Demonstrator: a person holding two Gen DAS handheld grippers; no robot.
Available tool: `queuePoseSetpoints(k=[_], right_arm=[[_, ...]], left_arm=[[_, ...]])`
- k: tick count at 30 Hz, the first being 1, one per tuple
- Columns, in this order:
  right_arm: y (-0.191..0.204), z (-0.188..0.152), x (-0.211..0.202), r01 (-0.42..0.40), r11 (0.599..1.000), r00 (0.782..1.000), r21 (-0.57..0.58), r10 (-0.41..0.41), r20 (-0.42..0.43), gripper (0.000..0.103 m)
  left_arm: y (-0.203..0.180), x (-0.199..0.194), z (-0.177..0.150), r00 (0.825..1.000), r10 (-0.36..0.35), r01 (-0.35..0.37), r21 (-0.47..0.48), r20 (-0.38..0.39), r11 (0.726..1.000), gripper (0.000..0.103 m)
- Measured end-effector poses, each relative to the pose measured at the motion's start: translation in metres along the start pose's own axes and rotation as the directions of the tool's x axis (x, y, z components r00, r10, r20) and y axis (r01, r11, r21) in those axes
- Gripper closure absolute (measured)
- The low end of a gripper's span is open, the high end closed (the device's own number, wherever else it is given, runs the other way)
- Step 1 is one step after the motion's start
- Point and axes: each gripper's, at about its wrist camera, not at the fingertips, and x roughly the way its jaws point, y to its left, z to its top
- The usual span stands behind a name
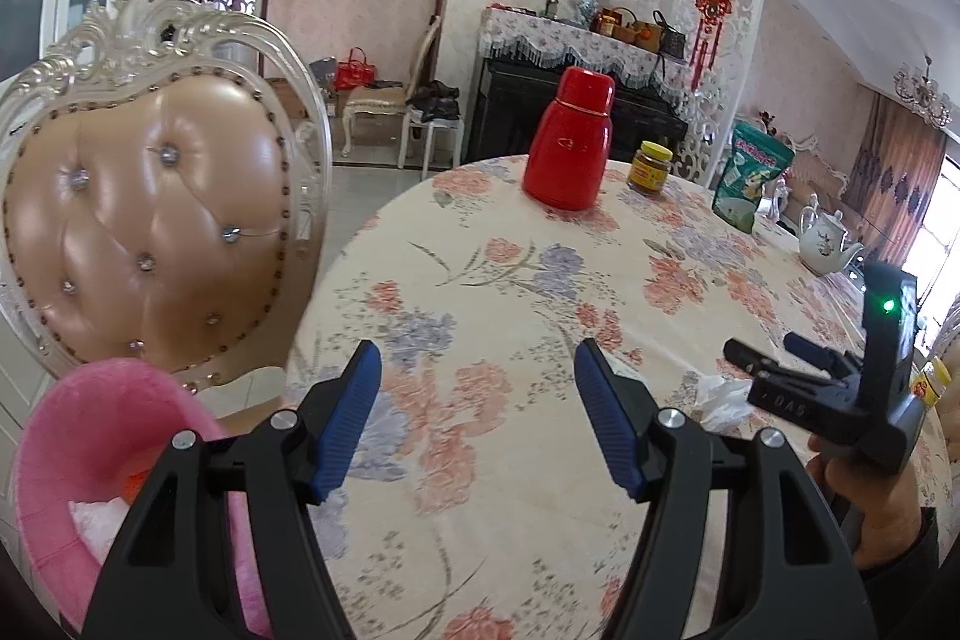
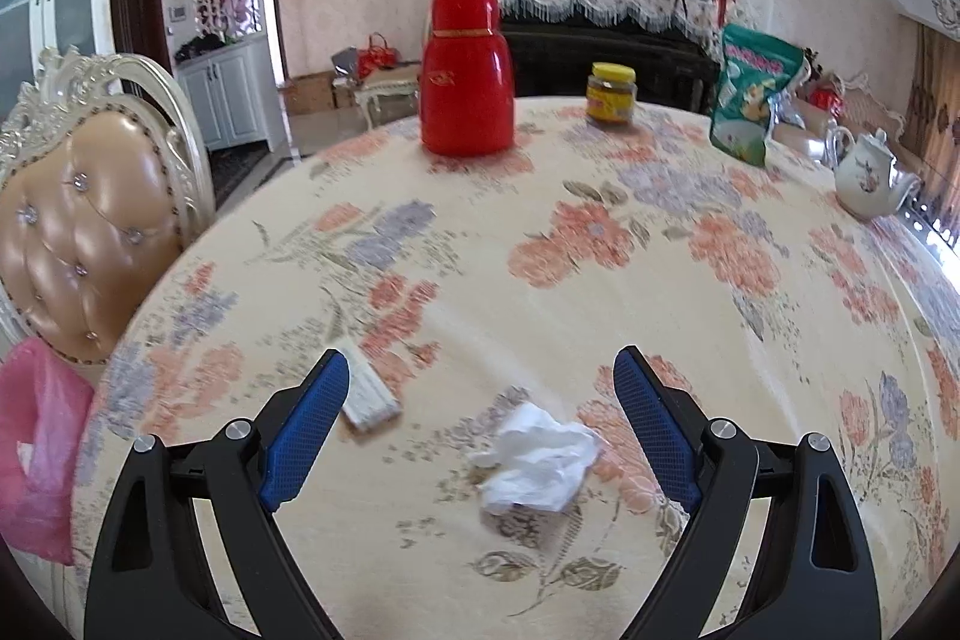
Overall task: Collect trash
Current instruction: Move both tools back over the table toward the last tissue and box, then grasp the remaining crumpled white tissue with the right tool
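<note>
Item: crumpled tissue (image 2: 537, 460) on floral tablecloth (image 2: 480, 250), between my right gripper's (image 2: 480, 430) spread, untouching jaws; left gripper (image 1: 477, 418) apart, empty.

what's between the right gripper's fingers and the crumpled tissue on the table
Nothing but bare floral tablecloth. In the right wrist view the right gripper is open, with the crumpled tissue lying between its fingers, untouched. A flat white packet lies beside the left finger.

A home's dining and living room. A round table (image 2: 480, 244) with floral cloth fills the centre; an ornate tufted chair (image 1: 150, 220) stands left. A covered piano (image 2: 606, 34) lines the far wall.
</note>
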Motion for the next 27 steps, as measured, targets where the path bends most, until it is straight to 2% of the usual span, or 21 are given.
queuePoseSetpoints(k=[7,13,20,24,27], right_arm=[[-0.019,-0.013,0.029,0.012,0.999,0.996,0.031,-0.009,-0.090,0.019],[-0.026,-0.023,0.046,0.011,0.999,0.989,0.048,-0.004,-0.145,0.024],[-0.025,-0.031,0.060,0.014,0.999,0.981,0.040,-0.006,-0.191,0.036],[-0.025,-0.034,0.064,0.021,0.999,0.976,0.031,-0.014,-0.216,0.054],[-0.025,-0.034,0.065,0.019,1.000,0.975,0.021,-0.013,-0.223,0.060]], left_arm=[[-0.010,0.026,-0.001,0.999,-0.024,0.024,-0.004,-0.025,1.000,0.038],[-0.018,0.042,-0.002,0.998,-0.043,0.043,-0.002,-0.044,0.999,0.038],[-0.026,0.059,-0.001,0.996,-0.054,0.054,0.004,-0.065,0.999,0.038],[-0.031,0.068,-0.001,0.995,-0.063,0.063,0.008,-0.076,0.998,0.038],[-0.035,0.074,0.000,0.994,-0.068,0.069,0.013,-0.085,0.998,0.038]])
